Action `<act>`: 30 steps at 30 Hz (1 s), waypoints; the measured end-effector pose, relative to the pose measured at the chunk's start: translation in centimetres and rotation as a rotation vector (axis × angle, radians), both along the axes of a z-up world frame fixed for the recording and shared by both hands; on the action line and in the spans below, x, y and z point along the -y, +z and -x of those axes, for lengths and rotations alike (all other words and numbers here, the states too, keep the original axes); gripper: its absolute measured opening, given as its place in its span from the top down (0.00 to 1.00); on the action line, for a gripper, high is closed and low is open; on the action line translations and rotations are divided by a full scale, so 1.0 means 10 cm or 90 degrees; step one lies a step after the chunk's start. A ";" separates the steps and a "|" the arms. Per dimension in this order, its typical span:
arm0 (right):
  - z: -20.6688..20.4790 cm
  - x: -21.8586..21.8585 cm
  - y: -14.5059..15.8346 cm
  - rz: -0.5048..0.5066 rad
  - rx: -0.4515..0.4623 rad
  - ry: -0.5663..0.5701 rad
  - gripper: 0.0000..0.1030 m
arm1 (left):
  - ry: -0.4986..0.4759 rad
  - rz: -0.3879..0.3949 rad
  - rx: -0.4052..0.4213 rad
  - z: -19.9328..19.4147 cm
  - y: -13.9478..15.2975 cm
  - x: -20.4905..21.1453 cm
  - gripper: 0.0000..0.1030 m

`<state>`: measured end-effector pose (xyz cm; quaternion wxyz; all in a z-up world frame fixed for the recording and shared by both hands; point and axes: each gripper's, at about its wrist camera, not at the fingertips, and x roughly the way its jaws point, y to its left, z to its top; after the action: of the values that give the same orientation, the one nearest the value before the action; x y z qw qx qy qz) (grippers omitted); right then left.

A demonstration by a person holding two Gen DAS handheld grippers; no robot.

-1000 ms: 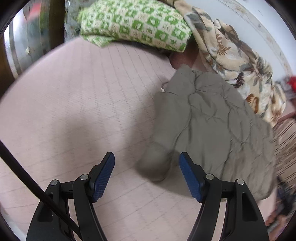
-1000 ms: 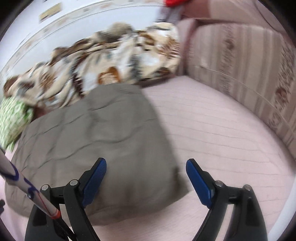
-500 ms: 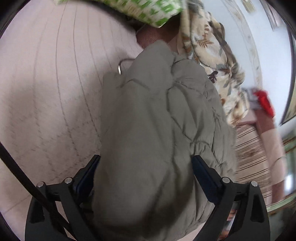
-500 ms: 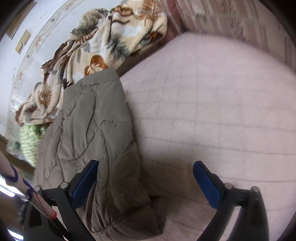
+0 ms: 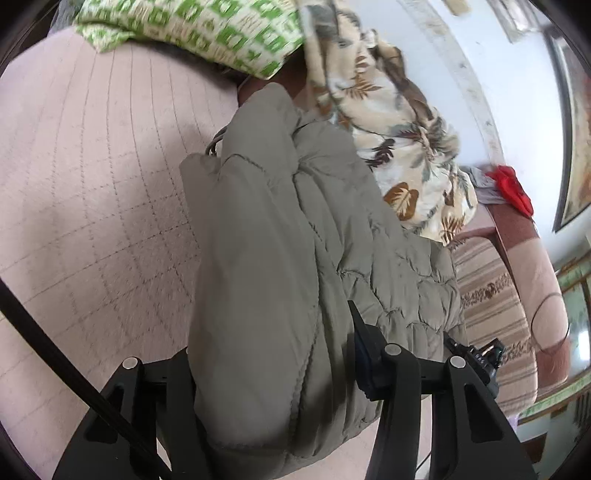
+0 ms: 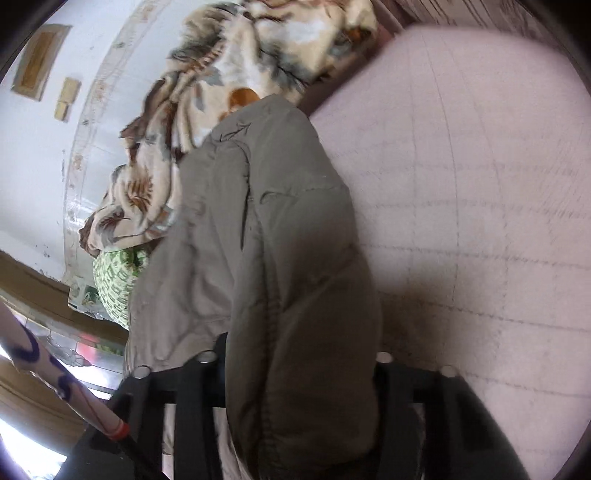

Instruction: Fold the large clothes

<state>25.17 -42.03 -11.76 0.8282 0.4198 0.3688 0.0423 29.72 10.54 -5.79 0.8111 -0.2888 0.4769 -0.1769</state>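
Note:
A puffy olive-grey quilted jacket [image 5: 280, 258] lies on the pink quilted bed [image 5: 92, 192]. My left gripper [image 5: 271, 354] is shut on the jacket's near edge; the padding bulges up between the fingers and hides the left one. In the right wrist view the same jacket [image 6: 280, 258] fills the middle. My right gripper [image 6: 299, 369] is shut on a thick fold of it, and the fabric covers both fingertips. Both grippers hold the jacket's near end, lifted a little off the bed.
A green-and-white checked pillow [image 5: 207, 33] and a leaf-print blanket [image 5: 399, 122] lie at the back against the white wall. A striped sofa arm [image 5: 491, 306] stands to the right, with red cloth [image 5: 513, 188] on it. Pink bed surface [image 6: 480, 184] spreads right of the jacket.
Both grippers moved in onto the jacket's edges and closed from wide open onto the fabric. The jacket's near end has bunched and risen between the fingers.

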 end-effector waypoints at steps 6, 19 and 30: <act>0.28 -0.03 -0.01 0.031 -0.006 0.026 0.60 | 0.030 -0.056 -0.091 -0.02 -0.49 -0.05 0.33; 0.50 0.17 0.10 0.150 -0.028 -0.083 0.27 | 0.128 -0.080 -0.029 0.19 -0.05 -0.32 0.32; 0.71 -0.13 0.69 0.363 0.044 -0.200 0.20 | 0.183 -0.447 0.217 0.65 0.60 0.36 0.19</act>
<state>18.05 -40.77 -4.90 0.9208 0.2209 0.2685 -0.1770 23.24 6.91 0.21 0.9441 -0.0251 0.3221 0.0660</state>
